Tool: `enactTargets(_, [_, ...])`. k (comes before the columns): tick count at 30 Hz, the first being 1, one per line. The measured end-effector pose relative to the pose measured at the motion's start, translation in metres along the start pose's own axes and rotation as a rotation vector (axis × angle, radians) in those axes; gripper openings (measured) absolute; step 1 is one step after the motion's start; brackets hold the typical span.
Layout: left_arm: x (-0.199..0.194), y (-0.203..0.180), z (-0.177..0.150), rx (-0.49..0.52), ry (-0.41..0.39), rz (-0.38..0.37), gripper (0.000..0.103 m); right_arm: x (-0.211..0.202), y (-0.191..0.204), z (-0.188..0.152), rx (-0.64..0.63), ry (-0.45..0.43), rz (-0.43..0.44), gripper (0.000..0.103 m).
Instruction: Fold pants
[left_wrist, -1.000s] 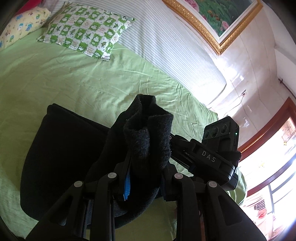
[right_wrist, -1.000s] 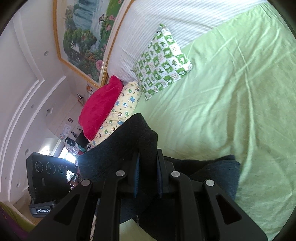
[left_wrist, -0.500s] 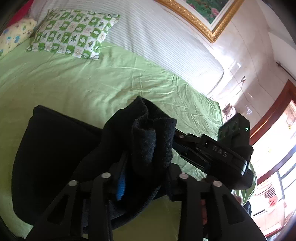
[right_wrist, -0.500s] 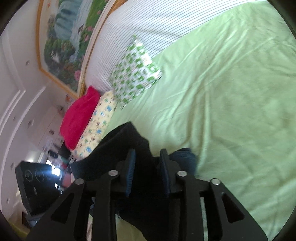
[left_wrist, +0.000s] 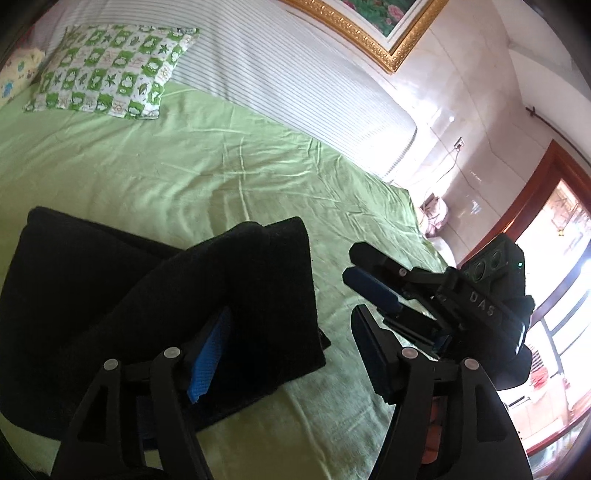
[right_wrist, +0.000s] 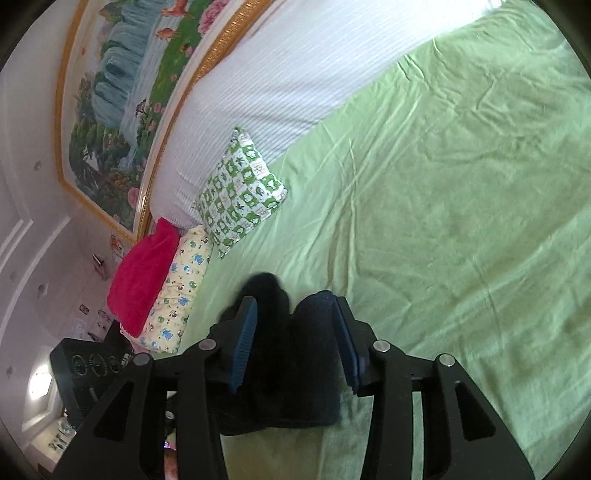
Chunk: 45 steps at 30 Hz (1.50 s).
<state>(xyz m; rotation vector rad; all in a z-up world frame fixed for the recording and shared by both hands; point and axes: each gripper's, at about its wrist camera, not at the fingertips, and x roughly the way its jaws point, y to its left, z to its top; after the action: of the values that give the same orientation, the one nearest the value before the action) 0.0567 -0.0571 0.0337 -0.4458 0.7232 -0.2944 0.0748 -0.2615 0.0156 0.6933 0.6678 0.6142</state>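
Observation:
The black pants (left_wrist: 166, 306) lie folded in a thick stack on the green bed sheet (left_wrist: 155, 173). My left gripper (left_wrist: 291, 350) is open, its jaws wide apart, with the pants' right edge lying between them. My right gripper (right_wrist: 295, 339) is also open, and the dark fold of the pants (right_wrist: 291, 362) sits loose between its blue pads (right_wrist: 242, 345). The right gripper also shows in the left wrist view (left_wrist: 373, 288), just right of the pants.
A green-and-white patterned pillow (left_wrist: 107, 86) lies at the head of the bed against a striped white headboard cushion (left_wrist: 295, 81). A red pillow (right_wrist: 144, 273) and a yellow patterned pillow (right_wrist: 177, 299) lie beside it. A window (left_wrist: 554, 295) is at the right.
Both grippers were shut on a raised fold of the pants. Both have opened, and the fold has dropped flat onto the stack on the bed.

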Motion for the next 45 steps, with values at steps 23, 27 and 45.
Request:
enactTargets(23, [-0.07,0.058,-0.002,-0.152,-0.093,0.039,0.076,-0.004,0.042,-0.03,-0.068,0.013,-0.097,0.073])
enactTargets(27, [-0.077,0.068,-0.002,-0.18,-0.107,0.05,0.079,-0.002,0.048,-0.033,-0.082,0.019,-0.131,0.085])
enactTargets(45, [-0.098,0.125,-0.007,-0.296,-0.128,0.14,0.08,0.012,0.055,-0.05,-0.129,0.075,-0.207,0.086])
